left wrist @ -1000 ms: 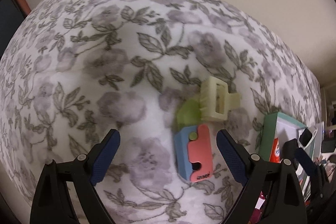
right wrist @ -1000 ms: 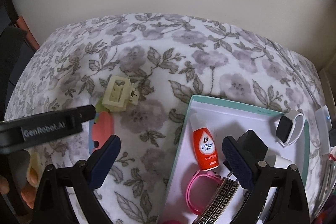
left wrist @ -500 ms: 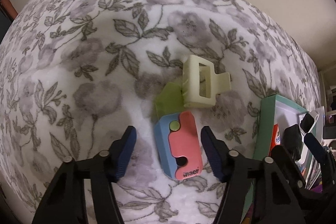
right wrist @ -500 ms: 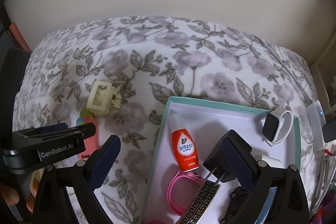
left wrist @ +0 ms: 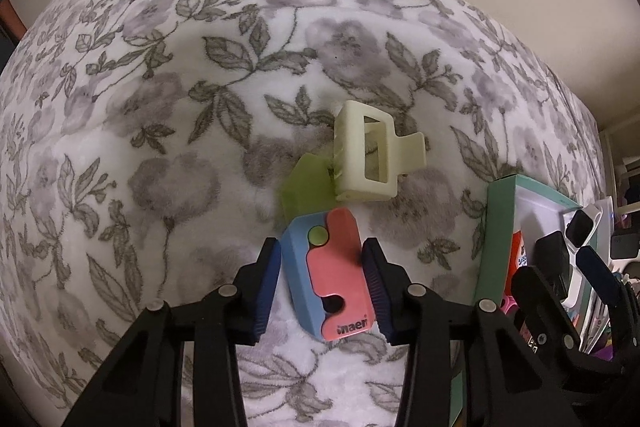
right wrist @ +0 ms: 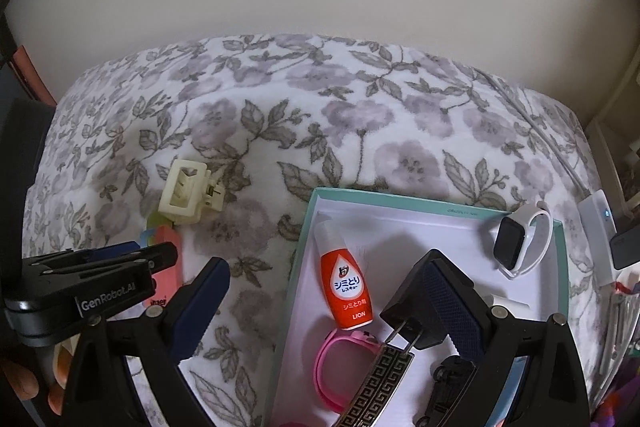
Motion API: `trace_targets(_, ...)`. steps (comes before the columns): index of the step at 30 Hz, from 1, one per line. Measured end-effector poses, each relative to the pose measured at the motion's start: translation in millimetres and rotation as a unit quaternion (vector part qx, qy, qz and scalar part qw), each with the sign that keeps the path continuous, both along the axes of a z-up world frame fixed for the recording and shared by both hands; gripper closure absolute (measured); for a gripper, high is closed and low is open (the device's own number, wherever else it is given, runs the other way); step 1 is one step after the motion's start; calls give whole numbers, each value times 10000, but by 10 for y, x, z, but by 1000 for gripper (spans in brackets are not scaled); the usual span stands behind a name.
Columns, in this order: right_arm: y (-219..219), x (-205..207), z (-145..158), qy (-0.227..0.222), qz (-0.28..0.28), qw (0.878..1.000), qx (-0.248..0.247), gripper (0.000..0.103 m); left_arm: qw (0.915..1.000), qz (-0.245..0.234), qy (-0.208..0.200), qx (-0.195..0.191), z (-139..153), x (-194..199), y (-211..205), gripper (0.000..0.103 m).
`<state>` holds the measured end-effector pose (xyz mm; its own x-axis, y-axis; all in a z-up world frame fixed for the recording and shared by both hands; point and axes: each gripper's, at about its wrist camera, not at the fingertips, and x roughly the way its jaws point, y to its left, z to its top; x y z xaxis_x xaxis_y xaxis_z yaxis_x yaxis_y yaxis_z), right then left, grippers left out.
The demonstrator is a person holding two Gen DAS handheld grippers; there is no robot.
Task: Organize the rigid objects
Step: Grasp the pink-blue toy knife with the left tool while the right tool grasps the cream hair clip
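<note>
A blue and pink plastic tool (left wrist: 332, 279) marked "inaer" lies on the floral blanket (left wrist: 160, 107). My left gripper (left wrist: 323, 277) is shut on it, one pad against each side. A cream hair claw clip (left wrist: 370, 157) and a green plastic piece (left wrist: 306, 187) lie just beyond it. The clip also shows in the right wrist view (right wrist: 184, 197). My right gripper (right wrist: 324, 301) is open and empty above the left edge of the teal tray (right wrist: 400, 195); a black plug adapter (right wrist: 416, 311) lies by its right finger.
The tray holds an orange bottle (right wrist: 346, 283), a white smartwatch (right wrist: 518, 241), a pink band (right wrist: 340, 367), a patterned black-and-gold clip (right wrist: 380, 383) and a black toy car (right wrist: 444, 391). A white cable and device (right wrist: 596, 219) lie at the right. A wall stands behind.
My left gripper moved forward and closed around the blue and pink tool. The right gripper drew back and up a little, staying open.
</note>
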<state>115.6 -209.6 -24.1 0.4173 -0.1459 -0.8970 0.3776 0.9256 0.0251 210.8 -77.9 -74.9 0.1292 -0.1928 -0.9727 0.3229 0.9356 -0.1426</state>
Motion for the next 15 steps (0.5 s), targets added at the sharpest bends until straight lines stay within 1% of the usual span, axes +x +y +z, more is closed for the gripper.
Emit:
trace_targets(3, 60, 27, 2, -4, 23, 10000, -39, 4, 10000, 43, -52, 57, 19, 20, 68, 59)
trace_targets(15, 275, 160, -2, -61, 149, 9998, -88, 4, 9991, 394, -117, 59, 20, 182, 359, 59)
